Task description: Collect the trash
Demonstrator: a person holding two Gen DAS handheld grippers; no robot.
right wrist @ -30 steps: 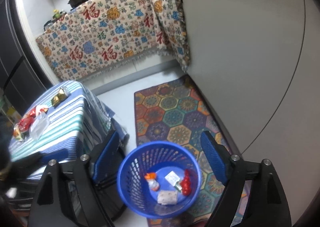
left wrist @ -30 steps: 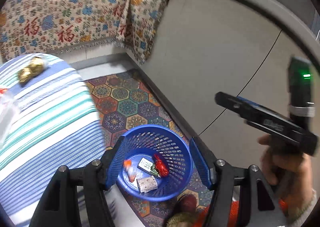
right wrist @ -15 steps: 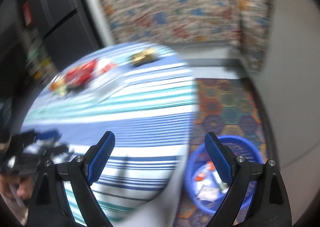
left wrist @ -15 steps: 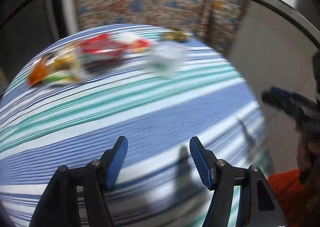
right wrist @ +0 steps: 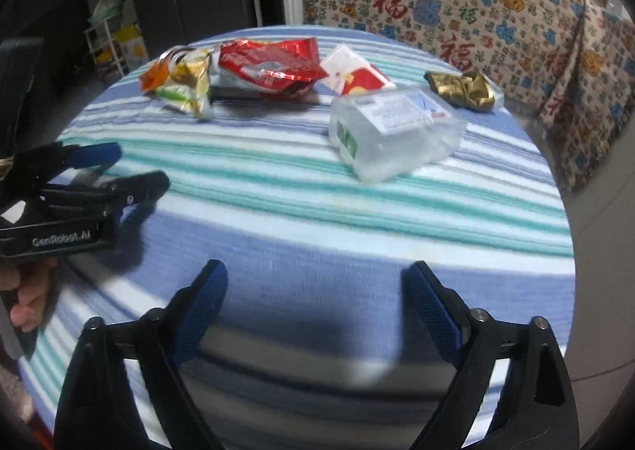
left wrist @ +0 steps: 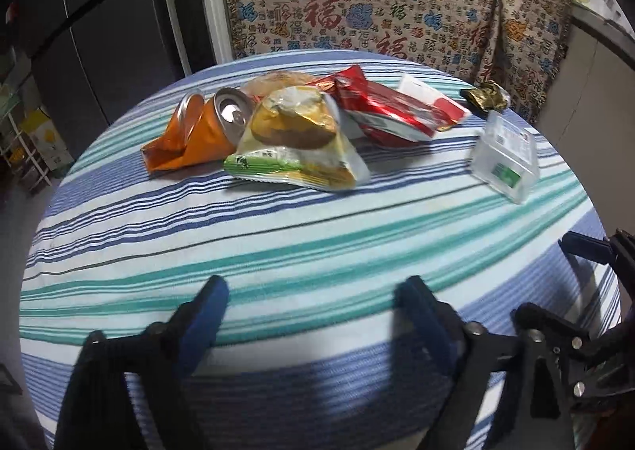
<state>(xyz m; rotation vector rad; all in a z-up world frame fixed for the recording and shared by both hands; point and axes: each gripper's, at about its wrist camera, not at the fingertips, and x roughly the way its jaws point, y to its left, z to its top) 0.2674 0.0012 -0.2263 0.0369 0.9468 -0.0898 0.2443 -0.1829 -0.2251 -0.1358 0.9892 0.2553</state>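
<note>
Trash lies on a striped tablecloth (left wrist: 278, 247): a crushed orange can (left wrist: 198, 132), a yellow-green snack bag (left wrist: 297, 140), a red wrapper (left wrist: 381, 108), a white-and-red carton (left wrist: 430, 100), a gold foil wrapper (left wrist: 486, 97) and a clear plastic box (left wrist: 504, 152). My left gripper (left wrist: 317, 299) is open and empty over the table's near edge. My right gripper (right wrist: 317, 287) is open and empty, nearer the clear box (right wrist: 397, 132). The left gripper (right wrist: 131, 168) also shows at the left of the right wrist view.
A patterned cloth (left wrist: 377, 5) hangs over a counter behind the table. Dark cabinets (left wrist: 99, 33) stand at the left. A grey panel (right wrist: 603, 251) is to the right of the table. The blue bin is out of view.
Both grippers have swung from above the blue bin on the floor up to the striped table. The trash items on the table have come into view.
</note>
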